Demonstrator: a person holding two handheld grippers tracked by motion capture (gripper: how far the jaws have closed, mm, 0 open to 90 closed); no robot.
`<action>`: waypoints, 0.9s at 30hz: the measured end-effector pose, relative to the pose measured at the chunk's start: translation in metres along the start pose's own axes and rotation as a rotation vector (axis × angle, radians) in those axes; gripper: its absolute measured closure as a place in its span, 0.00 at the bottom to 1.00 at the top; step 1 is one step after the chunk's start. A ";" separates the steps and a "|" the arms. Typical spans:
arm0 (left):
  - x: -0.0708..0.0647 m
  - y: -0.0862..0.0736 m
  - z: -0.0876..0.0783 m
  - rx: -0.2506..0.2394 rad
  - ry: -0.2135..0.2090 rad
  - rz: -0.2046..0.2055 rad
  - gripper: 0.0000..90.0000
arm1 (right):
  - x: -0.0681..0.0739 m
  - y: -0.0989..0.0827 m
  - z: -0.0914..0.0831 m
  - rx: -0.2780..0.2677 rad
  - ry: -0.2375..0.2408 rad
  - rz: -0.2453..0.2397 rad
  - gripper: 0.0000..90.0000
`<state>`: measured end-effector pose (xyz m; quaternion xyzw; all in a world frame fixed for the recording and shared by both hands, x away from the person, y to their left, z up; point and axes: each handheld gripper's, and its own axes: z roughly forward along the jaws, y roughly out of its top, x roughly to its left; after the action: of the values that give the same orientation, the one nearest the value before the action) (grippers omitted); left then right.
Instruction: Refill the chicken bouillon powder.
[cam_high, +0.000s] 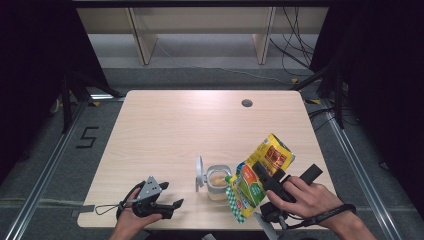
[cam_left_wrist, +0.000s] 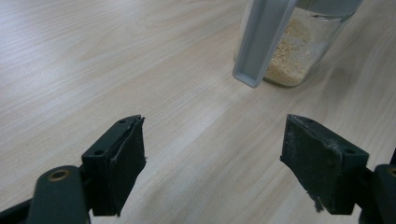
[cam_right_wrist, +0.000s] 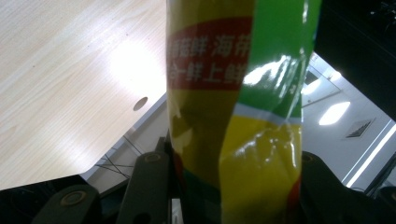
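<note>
A clear glass jar (cam_high: 218, 181) with pale granules in it stands near the table's front edge, its grey hinged lid (cam_high: 200, 173) flipped open to the left. My right gripper (cam_high: 267, 176) is shut on a yellow, green and red seasoning bag (cam_high: 257, 177), tilted with its lower end right beside the jar's mouth. In the right gripper view the bag (cam_right_wrist: 233, 116) stands between the jaws and is squeezed by them. My left gripper (cam_high: 170, 196) rests open at the front left, apart from the jar. Its view shows the jar (cam_left_wrist: 299, 51) and lid (cam_left_wrist: 261, 42) beyond the spread jaws.
The light wooden table (cam_high: 175, 125) has a round cable hole (cam_high: 246, 103) at the far right. Wooden shelving legs and loose cables stand on the floor beyond the far edge. Metal rails run along both sides of the table.
</note>
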<state>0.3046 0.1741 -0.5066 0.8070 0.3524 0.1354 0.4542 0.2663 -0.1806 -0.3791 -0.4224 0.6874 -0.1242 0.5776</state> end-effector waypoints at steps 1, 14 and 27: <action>0.000 0.000 0.000 -0.002 0.003 0.013 0.23 | 0.000 0.000 0.001 -0.005 0.002 0.000 0.73; 0.001 0.000 0.000 -0.001 0.001 0.002 0.23 | 0.009 0.000 0.000 -0.005 -0.009 0.047 0.73; 0.002 0.001 -0.001 0.005 0.005 0.025 0.23 | 0.009 -0.001 -0.002 0.002 -0.021 0.061 0.73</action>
<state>0.3054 0.1758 -0.5055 0.8122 0.3437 0.1420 0.4495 0.2649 -0.1886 -0.3836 -0.4016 0.6940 -0.1029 0.5886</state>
